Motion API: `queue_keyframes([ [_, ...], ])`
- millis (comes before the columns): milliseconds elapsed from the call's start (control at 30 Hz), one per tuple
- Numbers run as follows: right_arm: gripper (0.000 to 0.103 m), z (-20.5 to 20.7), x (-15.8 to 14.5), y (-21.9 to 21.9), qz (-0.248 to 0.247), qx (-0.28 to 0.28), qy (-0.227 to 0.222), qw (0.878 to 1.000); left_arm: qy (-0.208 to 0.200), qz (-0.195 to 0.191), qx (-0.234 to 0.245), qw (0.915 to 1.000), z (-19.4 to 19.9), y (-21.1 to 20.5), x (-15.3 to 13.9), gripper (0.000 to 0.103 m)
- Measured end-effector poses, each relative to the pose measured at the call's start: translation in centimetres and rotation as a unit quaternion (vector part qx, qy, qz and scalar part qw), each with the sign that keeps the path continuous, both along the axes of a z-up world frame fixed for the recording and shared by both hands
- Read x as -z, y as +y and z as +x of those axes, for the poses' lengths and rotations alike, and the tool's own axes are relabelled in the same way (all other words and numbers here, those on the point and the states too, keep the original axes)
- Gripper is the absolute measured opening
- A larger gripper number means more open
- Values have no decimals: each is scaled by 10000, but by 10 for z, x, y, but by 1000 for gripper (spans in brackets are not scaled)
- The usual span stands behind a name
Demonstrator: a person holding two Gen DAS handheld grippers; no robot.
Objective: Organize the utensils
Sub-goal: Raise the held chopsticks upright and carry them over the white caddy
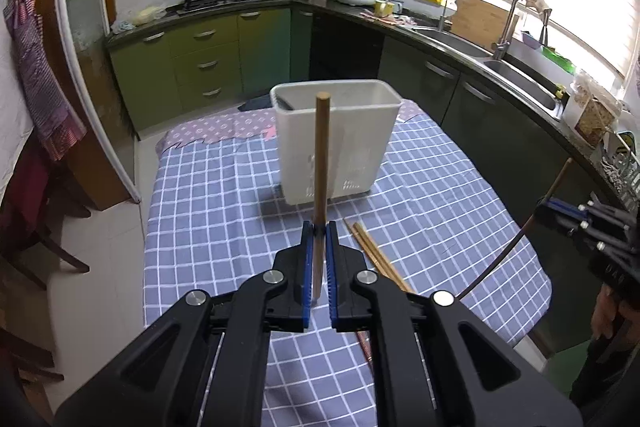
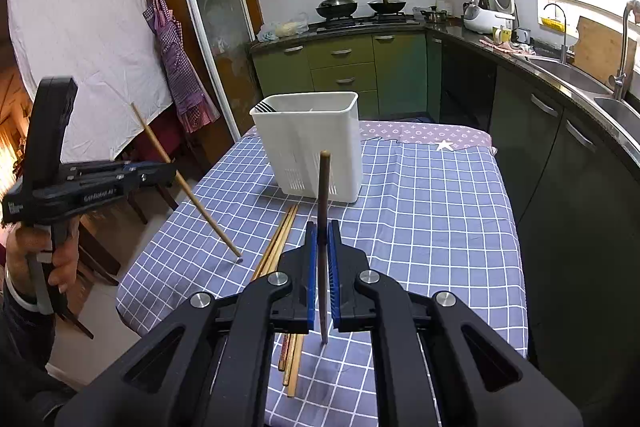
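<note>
left claw (image 1: 319, 227) clamped on light chopstick (image 1: 321, 155), upright | right claw (image 2: 322, 227) clamped on dark chopstick (image 2: 324, 211), upright | white utensil holder (image 1: 334, 143) straight ahead of both, open top up | spare chopsticks (image 2: 280, 243) on surface before holder

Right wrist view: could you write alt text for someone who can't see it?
Black tongs with blue pads pinch one dark chopstick upright over a blue checked tablecloth, facing a white utensil holder. Loose chopsticks lie on the cloth; at left, a hand's second tongs grip another chopstick.
</note>
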State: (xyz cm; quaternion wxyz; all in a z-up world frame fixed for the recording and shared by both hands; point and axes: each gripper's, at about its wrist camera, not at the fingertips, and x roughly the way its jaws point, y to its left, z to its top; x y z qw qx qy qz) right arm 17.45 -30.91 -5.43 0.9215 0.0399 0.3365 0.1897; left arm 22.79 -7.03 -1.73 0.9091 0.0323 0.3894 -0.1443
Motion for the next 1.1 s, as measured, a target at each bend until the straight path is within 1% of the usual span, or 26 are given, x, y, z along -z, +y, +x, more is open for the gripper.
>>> queue_keyframes([
  [200,6,0,1,-2,27,-18,2,10000,-121,54,217,9997,17,-18,-33,6],
  [333,6,1,2,-5,46,-44,2,10000,-266,1,274,9993,35,-26,-68,6],
  [467,6,1,2,-7,56,-39,4,10000,-535,-118,199,9983,51,-30,-105,6],
  [533,6,1,2,-8,67,-36,6,10000,-760,-134,83,9970,60,-32,-124,6],
  [667,6,1,3,-8,81,-39,2,10000,-1097,-147,-139,9938,80,-33,-144,6],
  [733,6,0,3,-7,79,-43,-2,10000,-1177,-56,-244,9927,91,-37,-144,6],
  [800,6,0,2,-6,73,-49,-7,10000,-1154,-5,-296,9929,103,-40,-136,6],
  [900,6,-1,2,-5,66,-50,-9,10000,-985,24,-415,9943,121,-43,-117,6],
  [1000,6,0,2,-5,64,-43,-5,10000,-752,93,-481,9960,137,-44,-91,6],
  [1100,6,1,1,-5,54,-36,-5,10000,-575,131,-490,9971,141,-44,-70,6],
])
